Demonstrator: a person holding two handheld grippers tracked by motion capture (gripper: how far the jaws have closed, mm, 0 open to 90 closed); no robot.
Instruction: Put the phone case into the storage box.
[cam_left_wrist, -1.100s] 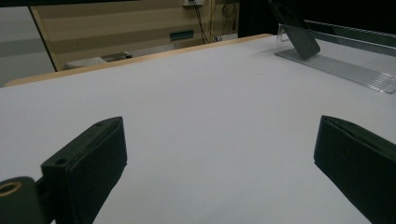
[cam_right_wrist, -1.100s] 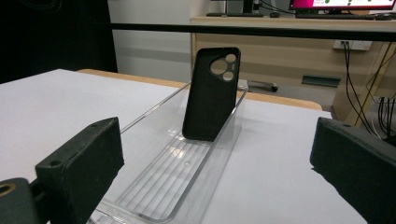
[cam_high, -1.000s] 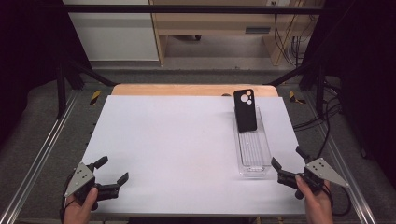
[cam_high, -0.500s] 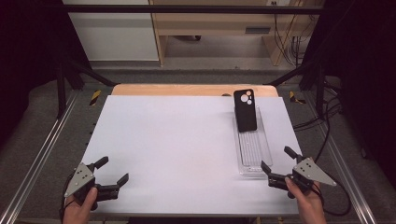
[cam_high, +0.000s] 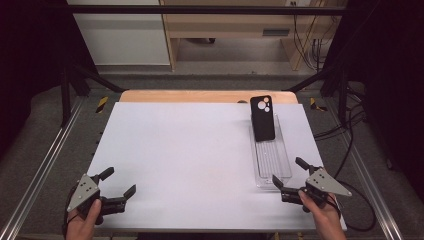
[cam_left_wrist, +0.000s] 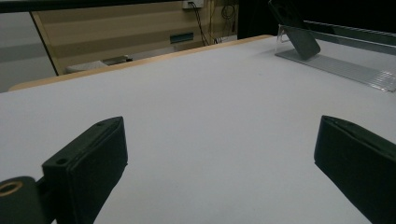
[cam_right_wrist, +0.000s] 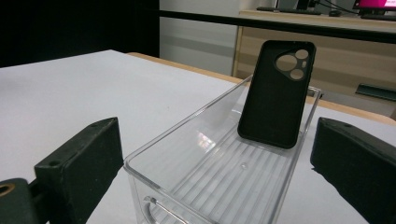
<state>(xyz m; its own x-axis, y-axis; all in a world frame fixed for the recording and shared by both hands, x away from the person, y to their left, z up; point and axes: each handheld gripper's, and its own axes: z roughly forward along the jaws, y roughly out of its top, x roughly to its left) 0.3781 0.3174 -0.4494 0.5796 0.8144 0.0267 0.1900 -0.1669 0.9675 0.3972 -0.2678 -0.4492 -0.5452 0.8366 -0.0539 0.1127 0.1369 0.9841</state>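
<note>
High view: right tongs (cam_high: 287, 176) moved in to clear tray (cam_high: 272, 170) holding phone case (cam_high: 262, 118); both tongs wide open, empty; left tongs (cam_high: 118, 183) idle.

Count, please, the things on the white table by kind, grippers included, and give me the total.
Black phone case, leaning on the far wall inside the tray: 1
Clear plastic tray: 1
Hand-held grippers, jaws open: 2, the left gripper and the right gripper
Total: 4
</note>
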